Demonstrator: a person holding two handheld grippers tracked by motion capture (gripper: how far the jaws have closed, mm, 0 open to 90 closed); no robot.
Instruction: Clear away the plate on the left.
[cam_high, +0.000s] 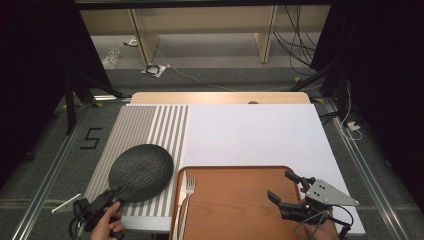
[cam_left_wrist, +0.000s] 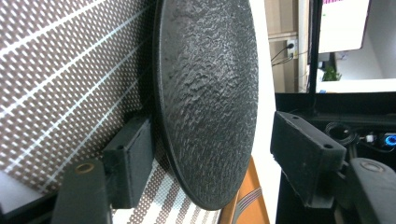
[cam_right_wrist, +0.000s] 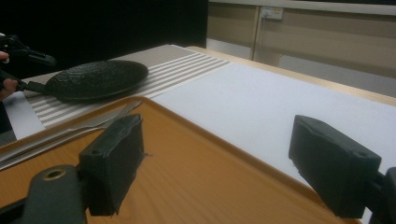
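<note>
The left gripper (cam_left_wrist: 210, 158) straddles the near rim of the black textured plate (cam_left_wrist: 205, 93), one jaw under the rim, the other standing clear of its top face. The plate lies on the striped placemat (cam_left_wrist: 60, 84), by the wooden tray's (cam_left_wrist: 254, 196) edge.

Left tool (cam_high: 116, 191) low at the near-left, jaws apart; right tool (cam_high: 284, 189) gapes wide

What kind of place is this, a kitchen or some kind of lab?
Probably a lab or recording studio, not a kitchen: black curtains flank the table, loose cables trail on the floor, and the plate and fork look staged.
</note>
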